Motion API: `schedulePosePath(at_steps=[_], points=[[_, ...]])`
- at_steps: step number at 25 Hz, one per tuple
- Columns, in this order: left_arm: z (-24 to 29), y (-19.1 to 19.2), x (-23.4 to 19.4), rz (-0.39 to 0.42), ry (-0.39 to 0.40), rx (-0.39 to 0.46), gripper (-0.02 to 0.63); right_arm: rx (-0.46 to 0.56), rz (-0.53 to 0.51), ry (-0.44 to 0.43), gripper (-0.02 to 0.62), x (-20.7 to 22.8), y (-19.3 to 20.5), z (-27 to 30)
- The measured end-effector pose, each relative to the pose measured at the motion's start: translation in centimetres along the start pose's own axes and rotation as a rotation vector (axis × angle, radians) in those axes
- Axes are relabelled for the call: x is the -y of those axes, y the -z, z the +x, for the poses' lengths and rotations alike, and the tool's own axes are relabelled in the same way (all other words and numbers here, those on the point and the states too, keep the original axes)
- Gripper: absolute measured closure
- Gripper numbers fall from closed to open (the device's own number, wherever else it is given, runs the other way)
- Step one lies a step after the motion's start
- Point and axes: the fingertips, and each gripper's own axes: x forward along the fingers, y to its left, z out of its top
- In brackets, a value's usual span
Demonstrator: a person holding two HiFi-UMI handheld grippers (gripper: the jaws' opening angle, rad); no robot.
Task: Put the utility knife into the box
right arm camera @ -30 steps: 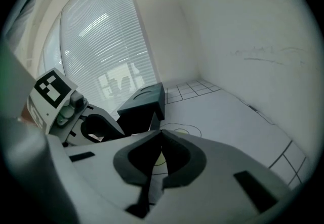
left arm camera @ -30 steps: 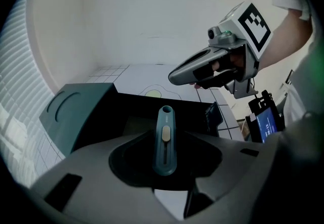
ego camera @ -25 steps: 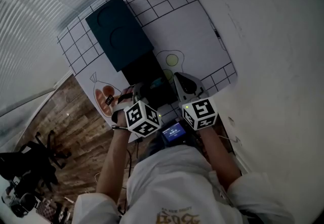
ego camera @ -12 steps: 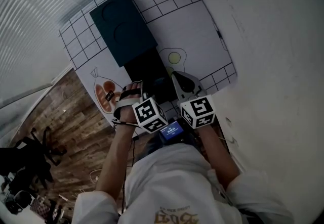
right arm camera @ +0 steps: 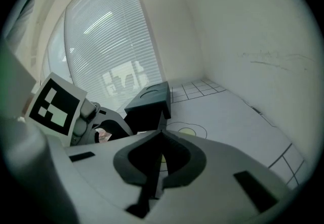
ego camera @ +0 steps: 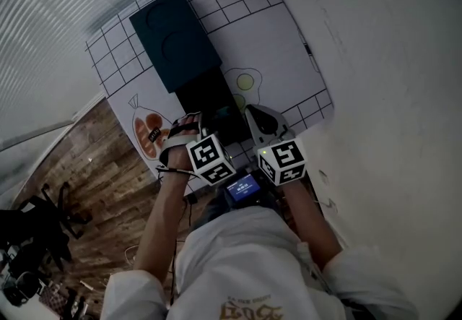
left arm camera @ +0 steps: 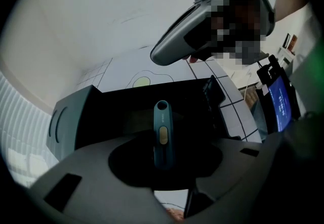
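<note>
The utility knife (left arm camera: 163,132) is teal with a yellow slider. It sticks out lengthwise from my left gripper (left arm camera: 163,156), which is shut on its near end. The knife points over the dark inside of the open black box (left arm camera: 129,104). In the head view the box (ego camera: 206,94) lies mid-mat, with its dark teal lid (ego camera: 173,37) spread open beyond it. My left gripper (ego camera: 207,136) is at the box's near edge. My right gripper (ego camera: 254,112) hovers just right of the box, jaws shut and empty; its own view shows the jaws (right arm camera: 156,167) meeting.
A white mat (ego camera: 281,44) with a grid border, an egg drawing (ego camera: 245,82) and a meat drawing (ego camera: 148,131) covers the table. A small device with a blue screen (ego camera: 245,186) sits near the person's chest. The wooden floor (ego camera: 94,188) lies to the left and a white wall (ego camera: 390,94) to the right.
My left gripper has shifted slightly right and toward the box, still holding the knife. The right gripper has barely moved.
</note>
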Motion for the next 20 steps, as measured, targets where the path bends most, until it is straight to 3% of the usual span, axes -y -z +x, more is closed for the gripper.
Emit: schedulePosePath(at_steps=[7, 12, 16, 20], points=[[-1.0, -0.4, -0.5, -0.034, -0.026, 0.048, 0.471, 0.013, 0.004, 0.017, 0.588, 0.2, 0.2, -1.3], [-2.7, -0.5, -1.1, -0.166, -0.048, 0.139, 0.465, 0.030, -0.005, 0.016, 0.589, -0.5, 0.3, -2.6], [-5.4, -0.2, -2.0, -0.287, -0.128, 0.246, 0.478, 0.054, -0.017, 0.015, 0.589, -1.5, -0.2, -4.2], [-8.5, 0.1, -2.3, -0.421, -0.195, 0.338, 0.560, 0.087, -0.037, 0.023, 0.589, -2.2, -0.9, -6.5]])
